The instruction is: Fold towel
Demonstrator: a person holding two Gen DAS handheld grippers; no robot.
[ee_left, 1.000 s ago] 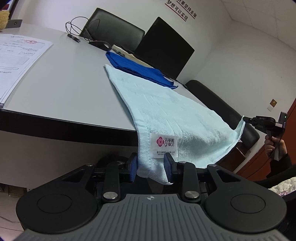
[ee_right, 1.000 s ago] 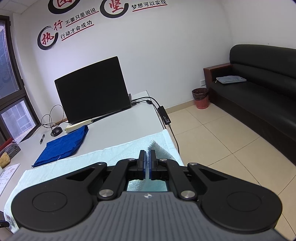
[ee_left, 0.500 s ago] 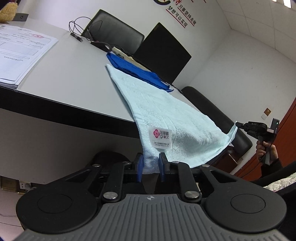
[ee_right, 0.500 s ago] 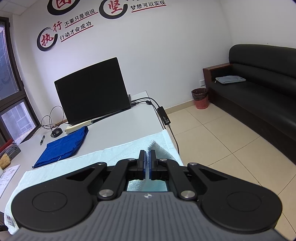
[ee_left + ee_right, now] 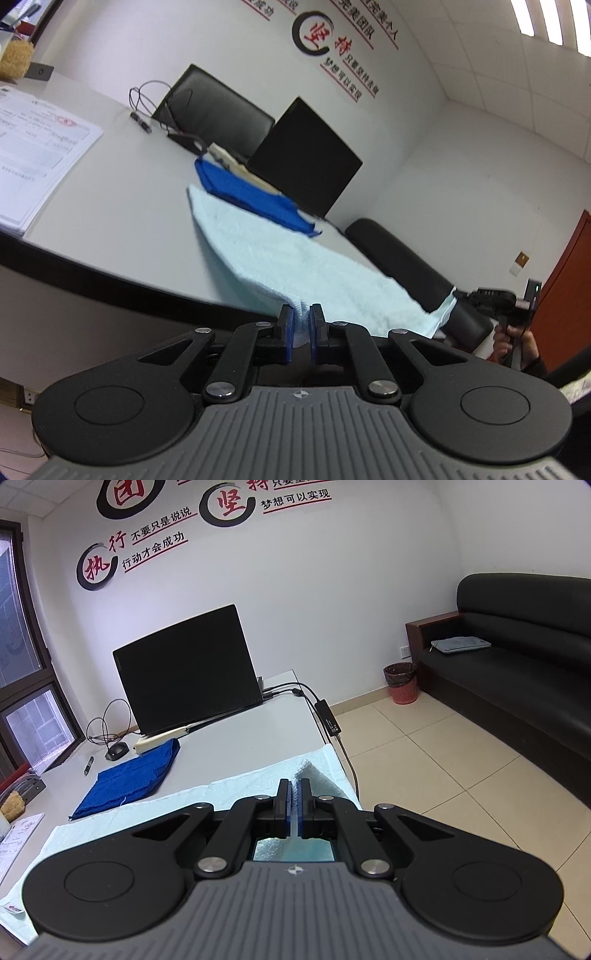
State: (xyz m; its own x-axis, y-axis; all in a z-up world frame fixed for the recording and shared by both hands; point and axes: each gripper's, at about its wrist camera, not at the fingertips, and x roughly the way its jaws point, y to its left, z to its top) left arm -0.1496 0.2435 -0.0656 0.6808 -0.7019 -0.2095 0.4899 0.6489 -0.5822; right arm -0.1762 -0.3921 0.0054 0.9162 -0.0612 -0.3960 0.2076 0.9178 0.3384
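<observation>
Both tongs pinch corners of the pale blue towel (image 5: pixel 295 266): the left gripper (image 5: pixel 300 328) at lower centre of its view, the right gripper (image 5: pixel 294 805) likewise in its own. Beyond them the towel lies spread over the grey table (image 5: pixel 122 192). Further back sit a folded blue cloth (image 5: pixel 129 779) and a black laptop (image 5: pixel 188 668).

Left tongs (image 5: pixel 300 330) closed on towel (image 5: pixel 295 266) corner, lifted.
</observation>
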